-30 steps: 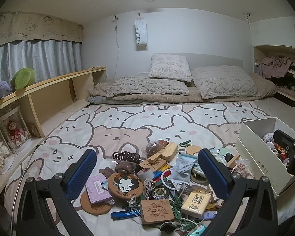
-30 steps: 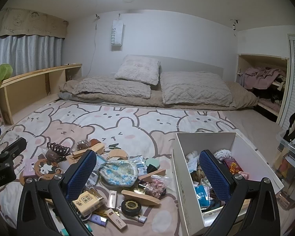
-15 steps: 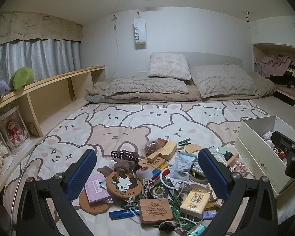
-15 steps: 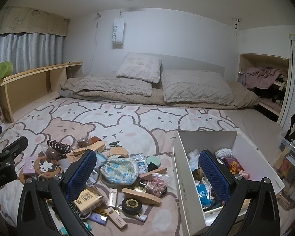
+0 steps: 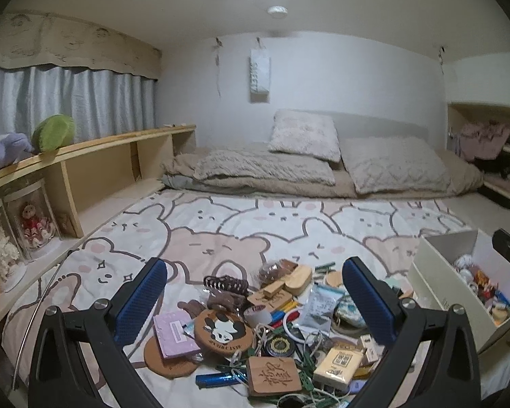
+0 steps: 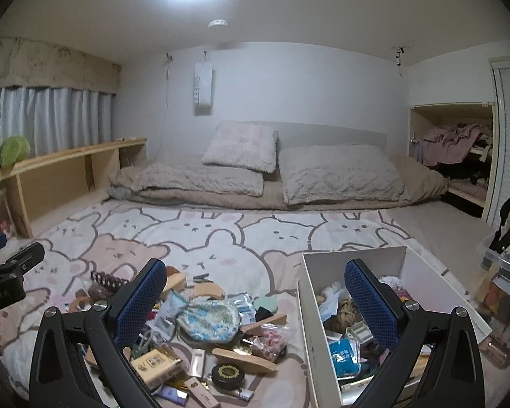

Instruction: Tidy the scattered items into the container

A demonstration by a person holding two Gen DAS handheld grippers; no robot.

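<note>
Both views tilted upward, left hand-held gripper (image 5: 255,292) spread, right hand-held gripper (image 6: 255,295) spread

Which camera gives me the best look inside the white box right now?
The right wrist view. It looks down into the white box, showing a blue packet and other items inside. The left wrist view catches the box only at its right edge, mostly its outer wall, with a slice of the contents.
</note>
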